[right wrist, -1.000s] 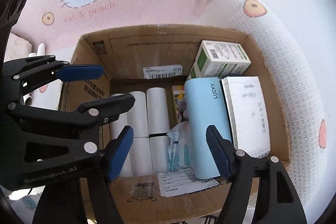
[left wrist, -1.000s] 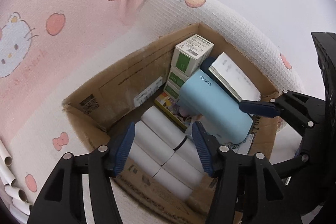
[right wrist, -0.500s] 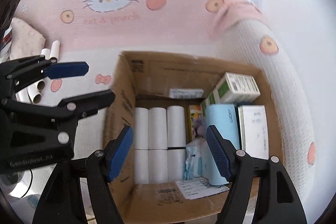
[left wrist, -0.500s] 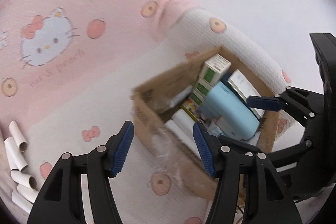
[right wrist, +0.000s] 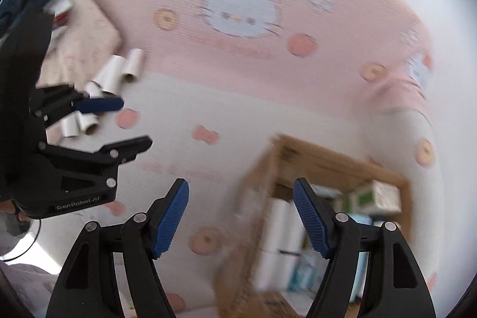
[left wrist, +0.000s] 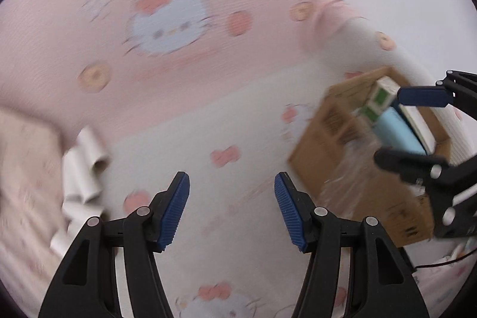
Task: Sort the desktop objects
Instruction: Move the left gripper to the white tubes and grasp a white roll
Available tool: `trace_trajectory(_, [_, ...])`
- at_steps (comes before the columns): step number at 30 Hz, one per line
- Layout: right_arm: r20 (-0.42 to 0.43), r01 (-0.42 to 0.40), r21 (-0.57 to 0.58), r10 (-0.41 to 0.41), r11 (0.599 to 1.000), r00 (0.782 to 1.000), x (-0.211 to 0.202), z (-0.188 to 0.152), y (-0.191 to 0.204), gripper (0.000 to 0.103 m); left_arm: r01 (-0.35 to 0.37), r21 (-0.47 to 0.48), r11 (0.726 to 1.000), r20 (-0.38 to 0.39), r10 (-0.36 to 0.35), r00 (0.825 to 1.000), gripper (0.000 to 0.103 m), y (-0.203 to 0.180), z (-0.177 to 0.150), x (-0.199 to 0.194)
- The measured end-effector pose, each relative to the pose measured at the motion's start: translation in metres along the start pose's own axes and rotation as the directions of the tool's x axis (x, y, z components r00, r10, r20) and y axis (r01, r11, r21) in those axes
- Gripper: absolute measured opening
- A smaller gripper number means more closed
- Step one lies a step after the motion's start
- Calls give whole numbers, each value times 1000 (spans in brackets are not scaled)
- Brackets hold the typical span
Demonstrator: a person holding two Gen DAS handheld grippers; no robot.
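Both claws, left claw (left wrist: 232, 207) and right claw (right wrist: 241, 216), gape empty over the bed (left wrist: 238, 121); blurred views risk misjudging the loose paper tubes (right wrist: 119, 70) far left, nudging them away.

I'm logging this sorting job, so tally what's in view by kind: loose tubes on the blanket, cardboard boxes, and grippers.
Loose white tubes: at least 5 (blurred, some hidden behind a gripper)
Cardboard box: 1
Grippers: 2, the left gripper and the right gripper, both open and empty
Total: at least 8
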State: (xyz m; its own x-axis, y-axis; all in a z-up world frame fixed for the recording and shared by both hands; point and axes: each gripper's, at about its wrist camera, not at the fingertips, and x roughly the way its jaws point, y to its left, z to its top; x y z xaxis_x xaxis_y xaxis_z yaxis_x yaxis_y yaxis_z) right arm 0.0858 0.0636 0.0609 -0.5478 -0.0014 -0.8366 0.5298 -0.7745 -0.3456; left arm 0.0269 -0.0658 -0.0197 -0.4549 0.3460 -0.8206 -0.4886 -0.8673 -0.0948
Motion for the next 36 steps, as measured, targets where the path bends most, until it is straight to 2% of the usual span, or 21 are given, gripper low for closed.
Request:
trace_trajectory(2, [26,-27,-3,27,1000,999,4,6,9,71,-25,-66,998,-13,24,1000,64,21,-13,-3])
trace_trajectory(5, [117,-77,13,75,997,990,6,12,22,71,-75,-142,987,-42,69,997,63,51,-33,-4])
trace_trajectory(8, [206,-143,63,128,988,970,6,15,30,71,-135,-210,968,-80,120,989,64,79,-48,-2])
trace_trajectory(13, [323,-248,21,228,969,919,-3,30,49,73,-171,-334,927,-104,144,984,63,122,-67,-2])
trace_trajectory(16, [325,-335,-66,338,940,883,-3,45,67,81,-224,-376,899,-116,194,974,63,140,-77,-1])
trace_trajectory(20, [306,-355,-91,366,930,879,18,63,99,81,-246,-447,860,-124,213,969,63,162,-95,1])
trace_trajectory(23, [299,-380,-68,382,923,874,38,72,119,81,-261,-483,836,-143,219,965,63,177,-107,5])
trace_trajectory(24, [290,-409,-52,405,911,867,49,75,127,81,-268,-494,827,-148,224,963,63,183,-112,6])
trace_trajectory(31, [291,-469,21,444,883,847,106,73,163,81,-279,-591,757,-161,228,960,63,215,-131,15])
trace_trajectory(36, [302,-529,-3,505,849,809,138,56,187,81,-243,-649,721,-134,206,969,63,226,-141,25])
